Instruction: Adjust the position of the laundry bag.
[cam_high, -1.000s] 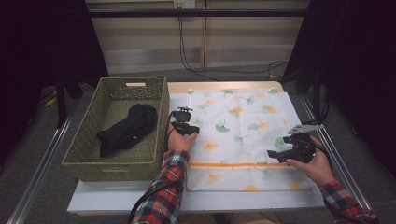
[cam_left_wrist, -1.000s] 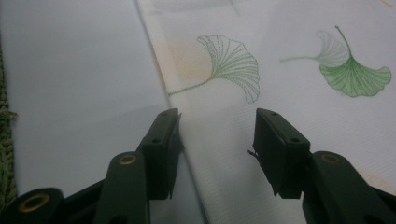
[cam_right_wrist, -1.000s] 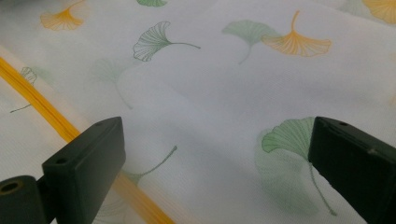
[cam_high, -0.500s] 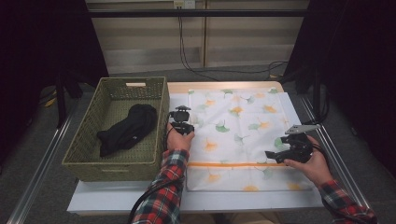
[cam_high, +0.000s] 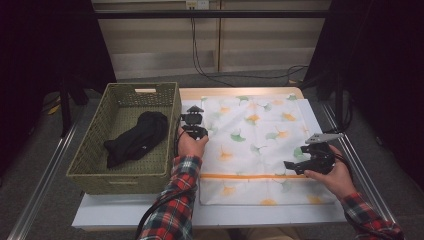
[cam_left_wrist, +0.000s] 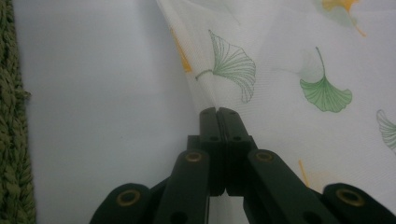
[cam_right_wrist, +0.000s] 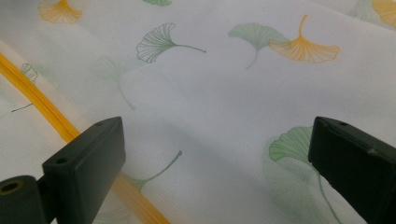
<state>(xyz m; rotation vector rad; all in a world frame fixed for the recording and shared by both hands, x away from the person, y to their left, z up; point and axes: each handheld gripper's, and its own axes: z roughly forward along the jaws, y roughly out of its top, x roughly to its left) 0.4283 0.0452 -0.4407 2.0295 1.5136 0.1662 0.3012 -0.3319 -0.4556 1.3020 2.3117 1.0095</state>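
The left claw (cam_high: 194, 119) points away from the person, its jaws pressed together after just closing, with a fold of the cloth (cam_left_wrist: 280, 70) pinched at their tips. The left hand (cam_high: 191, 144) grips it from behind, forearm in a plaid sleeve. The right claw (cam_high: 300, 162) points left, jaws spread wide, held low in the right hand (cam_high: 332, 175).
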